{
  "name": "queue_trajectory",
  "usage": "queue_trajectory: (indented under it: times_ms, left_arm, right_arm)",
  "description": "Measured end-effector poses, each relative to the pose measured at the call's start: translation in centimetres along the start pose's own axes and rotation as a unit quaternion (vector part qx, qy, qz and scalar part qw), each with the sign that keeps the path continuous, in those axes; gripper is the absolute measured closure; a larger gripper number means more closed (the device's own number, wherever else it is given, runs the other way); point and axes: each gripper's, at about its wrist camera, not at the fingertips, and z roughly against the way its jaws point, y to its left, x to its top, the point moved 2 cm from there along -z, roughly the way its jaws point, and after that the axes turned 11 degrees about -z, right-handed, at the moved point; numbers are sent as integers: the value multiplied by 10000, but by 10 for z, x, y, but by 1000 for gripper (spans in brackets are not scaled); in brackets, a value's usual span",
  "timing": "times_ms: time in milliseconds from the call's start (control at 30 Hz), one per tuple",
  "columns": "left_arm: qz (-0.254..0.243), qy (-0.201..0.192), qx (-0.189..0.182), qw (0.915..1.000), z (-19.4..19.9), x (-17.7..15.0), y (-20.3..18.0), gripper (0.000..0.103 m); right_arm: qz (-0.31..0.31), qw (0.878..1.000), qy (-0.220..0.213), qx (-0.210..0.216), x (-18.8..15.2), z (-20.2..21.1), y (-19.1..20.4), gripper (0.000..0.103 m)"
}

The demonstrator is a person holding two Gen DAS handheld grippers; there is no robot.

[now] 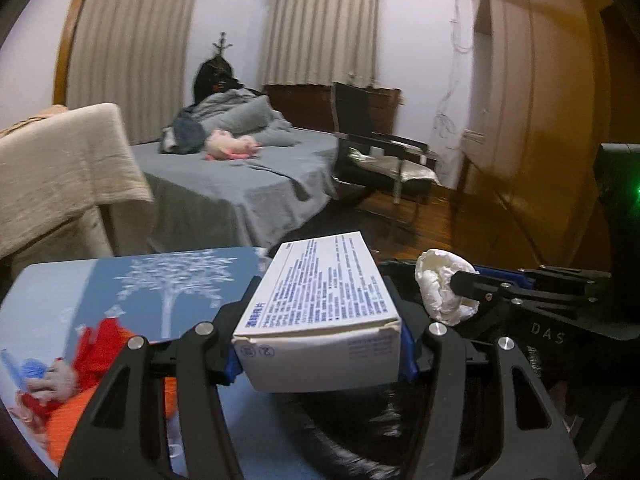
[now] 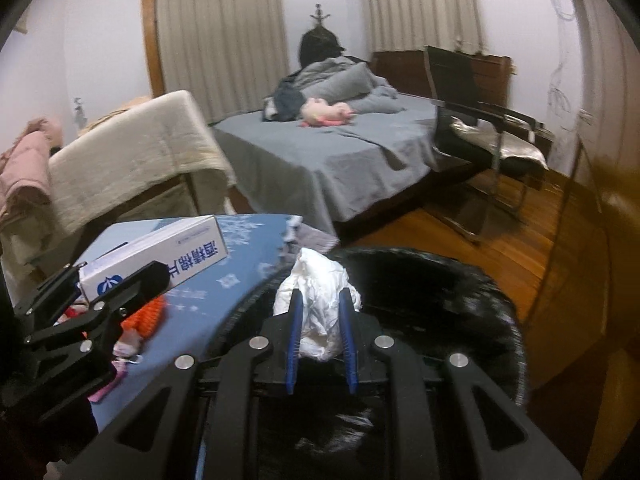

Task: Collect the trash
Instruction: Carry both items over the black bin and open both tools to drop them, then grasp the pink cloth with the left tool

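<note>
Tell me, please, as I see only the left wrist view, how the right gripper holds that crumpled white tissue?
Observer: The right gripper has both blue pads pinching the crumpled white tissue at its middle.
Operator: Thank you; what lies beneath it?
Observer: A bin lined with a black trash bag, its opening right under the tissue.
Operator: And my white box?
Observer: The left gripper holds the white box over the blue table, beside the bag, not above it.

White box [image 1: 320,308] tilted; tissue [image 2: 320,312] (crumpled) white.
</note>
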Motion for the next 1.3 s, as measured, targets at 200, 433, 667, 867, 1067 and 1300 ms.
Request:
queue_trajectory:
  times_ms: [200, 433, 667, 867, 1067, 1300]
  left_arm:
    - [-27, 73, -401, 9992, -25, -2, -22, 40]
    - [-103, 118, -332, 9993, -25, -8, -19, 24]
    - [-38, 69, 225, 9997, 8, -11, 17, 16]
    - [53, 19, 933, 9956, 47, -17, 62, 14]
    - [191, 173, 1668, 9857, 86, -37, 111, 14]
    - [405, 475, 2295, 9713, 120, -69, 162, 15]
  right_arm:
    - [-191, 9993, 2, -332, -2, 2, -31, 80]
    - [-288, 9986, -62, -438, -3, 1, -40, 62]
    - [-154, 9993, -223, -252, -4, -1, -9, 25]
    - [21, 9995, -294, 109, -9, -4, 37, 9]
    - [324, 9974, -227, 609, -22, -14, 94, 9]
    - [628, 9917, 5, 1124, -41, -33, 154, 9]
